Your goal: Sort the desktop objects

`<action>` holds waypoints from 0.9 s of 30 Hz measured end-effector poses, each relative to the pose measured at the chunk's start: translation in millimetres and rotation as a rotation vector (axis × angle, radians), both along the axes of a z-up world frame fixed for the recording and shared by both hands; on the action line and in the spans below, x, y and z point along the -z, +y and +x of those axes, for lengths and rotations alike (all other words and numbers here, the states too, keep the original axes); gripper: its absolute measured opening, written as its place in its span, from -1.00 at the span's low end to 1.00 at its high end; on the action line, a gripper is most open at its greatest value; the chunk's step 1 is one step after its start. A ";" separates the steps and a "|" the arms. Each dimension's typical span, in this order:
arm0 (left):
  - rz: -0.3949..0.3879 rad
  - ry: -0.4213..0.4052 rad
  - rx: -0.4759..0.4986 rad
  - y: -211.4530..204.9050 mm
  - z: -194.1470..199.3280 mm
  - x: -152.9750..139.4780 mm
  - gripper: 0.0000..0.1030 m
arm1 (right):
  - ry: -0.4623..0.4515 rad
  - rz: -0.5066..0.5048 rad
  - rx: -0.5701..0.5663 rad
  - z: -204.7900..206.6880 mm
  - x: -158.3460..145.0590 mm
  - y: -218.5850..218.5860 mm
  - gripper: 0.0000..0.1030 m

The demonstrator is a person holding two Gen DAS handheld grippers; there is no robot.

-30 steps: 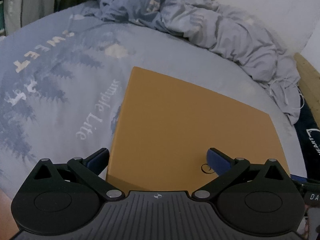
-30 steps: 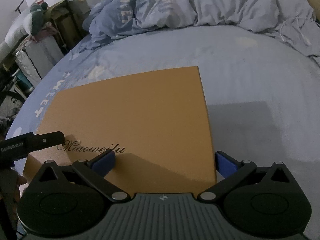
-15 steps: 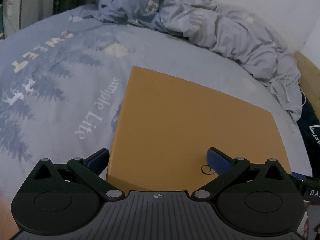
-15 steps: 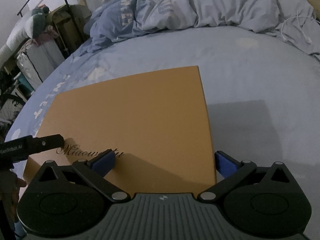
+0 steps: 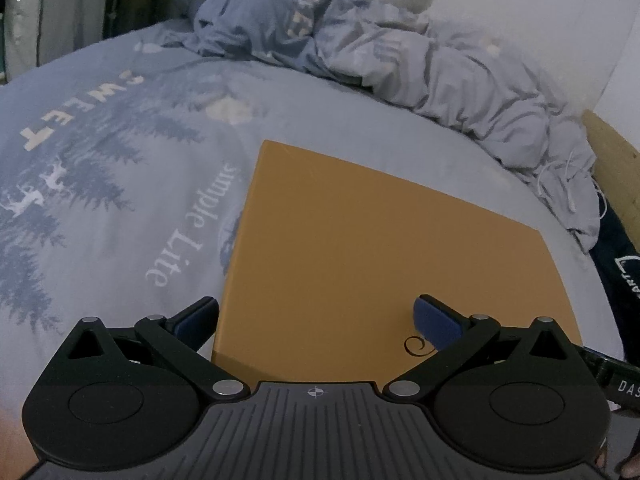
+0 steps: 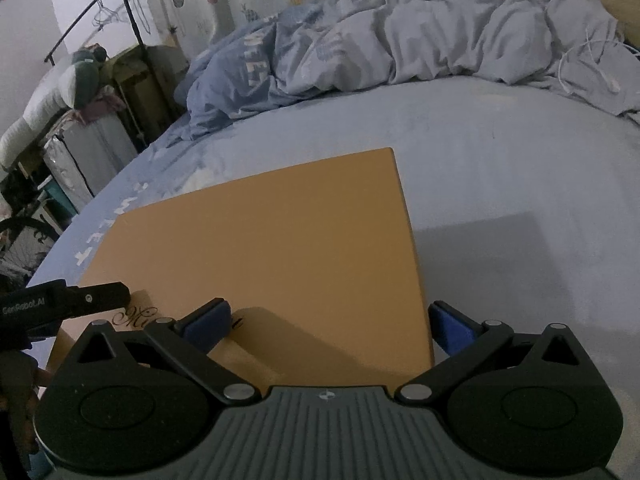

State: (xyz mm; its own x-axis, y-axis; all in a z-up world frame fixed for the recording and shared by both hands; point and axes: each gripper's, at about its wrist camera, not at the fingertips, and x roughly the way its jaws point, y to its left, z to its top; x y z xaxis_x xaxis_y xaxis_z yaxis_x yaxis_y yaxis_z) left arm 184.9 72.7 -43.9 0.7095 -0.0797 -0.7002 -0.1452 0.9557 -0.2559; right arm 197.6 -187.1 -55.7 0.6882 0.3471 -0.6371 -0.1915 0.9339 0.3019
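A flat orange box (image 5: pixel 380 248) with dark script lettering lies on a blue-grey bed sheet (image 5: pixel 100 200). My left gripper (image 5: pixel 314 312) is open at the box's near left corner, with one blue fingertip beside the left edge and the other over the top. My right gripper (image 6: pixel 330 314) is open at the near right corner of the same box (image 6: pixel 280 240), one fingertip over the top and one past the right edge. The right wrist view catches the left gripper (image 6: pixel 80 300) at its left margin. Whether any finger touches the box is unclear.
A crumpled grey-blue duvet (image 6: pixel 400 32) is heaped along the far side of the bed. A white cable (image 6: pixel 592 60) lies on it at the right. A clothes rack (image 6: pixel 120 20) and stacked storage stand beyond the bed's left side. A wooden frame (image 5: pixel 612 152) borders the right.
Both views have tipped upward, showing more wall and duvet. In the right wrist view the script on the box has slid mostly behind the left finger. Both grippers stay open.
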 end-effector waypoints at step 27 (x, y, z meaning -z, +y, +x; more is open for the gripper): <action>0.037 -0.164 0.075 -13.0 -66.7 -50.9 1.00 | -0.033 0.083 0.121 -61.9 -30.6 -34.7 1.00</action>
